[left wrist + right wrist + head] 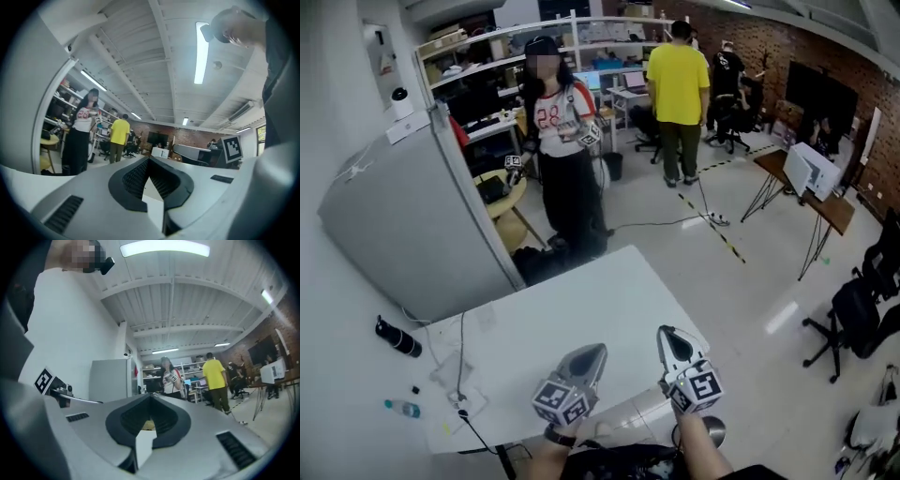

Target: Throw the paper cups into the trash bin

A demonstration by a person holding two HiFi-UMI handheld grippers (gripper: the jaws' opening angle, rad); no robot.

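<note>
Only a red "28" can be read, on a white shirt [566, 120].

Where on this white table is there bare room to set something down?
The table is bare across its middle and far corner. Crowded: the cable along the left edge, and the left gripper and right gripper at the near edge.

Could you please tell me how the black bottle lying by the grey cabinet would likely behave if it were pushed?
The black bottle lies on its side and looks cylindrical, so a sideways push would probably roll it. Its body looks hard, so likely stiff, perhaps slippery. Being opaque, its weight cannot be judged.
</note>
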